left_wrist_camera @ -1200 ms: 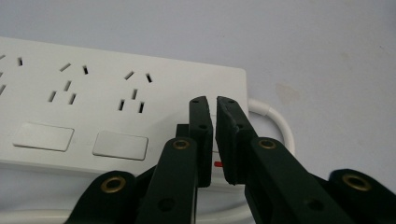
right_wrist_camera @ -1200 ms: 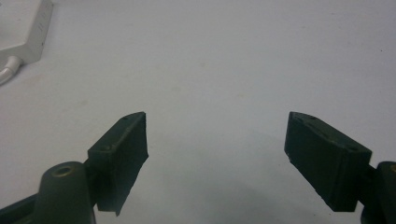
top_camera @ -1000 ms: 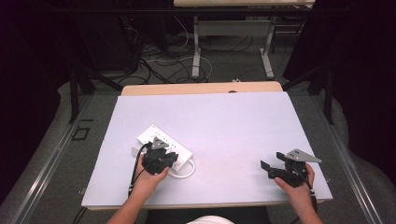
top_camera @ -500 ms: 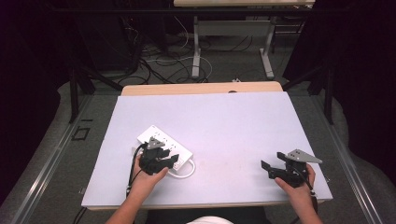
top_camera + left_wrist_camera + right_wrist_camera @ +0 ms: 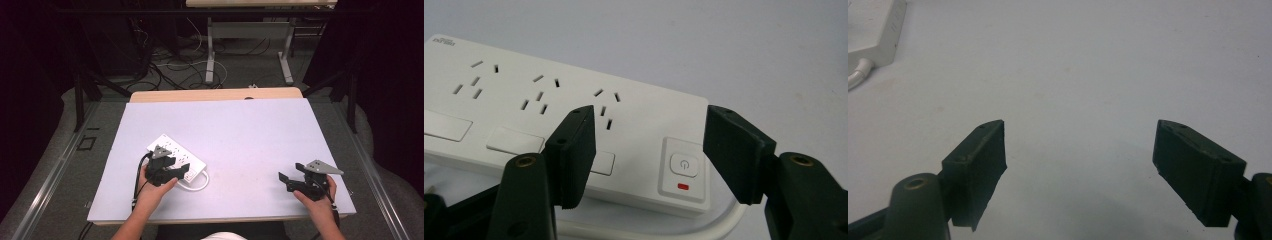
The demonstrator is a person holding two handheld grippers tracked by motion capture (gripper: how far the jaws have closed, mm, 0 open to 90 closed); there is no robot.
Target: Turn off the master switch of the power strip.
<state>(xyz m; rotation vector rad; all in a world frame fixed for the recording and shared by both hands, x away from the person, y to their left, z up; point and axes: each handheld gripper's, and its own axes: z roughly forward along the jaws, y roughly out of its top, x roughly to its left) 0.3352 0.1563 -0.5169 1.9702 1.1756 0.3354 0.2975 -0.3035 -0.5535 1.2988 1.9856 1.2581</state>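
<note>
A white power strip (image 5: 176,156) lies on the white table (image 5: 250,135) at the front left, its white cord (image 5: 200,182) looping beside it. My left gripper (image 5: 172,167) hovers over its near end. In the left gripper view the gripper (image 5: 649,145) has just been opening, its jaws apart over the strip (image 5: 524,110) and straddling the power button (image 5: 684,165) with a red light below it; no pad presses on anything. My right gripper (image 5: 290,175) rests at the front right, open (image 5: 1078,165) over bare table.
A corner of the power strip (image 5: 873,30) and its cord show at the top left of the right gripper view. Beyond the table's far edge stand desk legs and tangled cables (image 5: 175,70) on the floor.
The left gripper has shifted slightly over the near end of the power strip. The right gripper has stayed in place.
</note>
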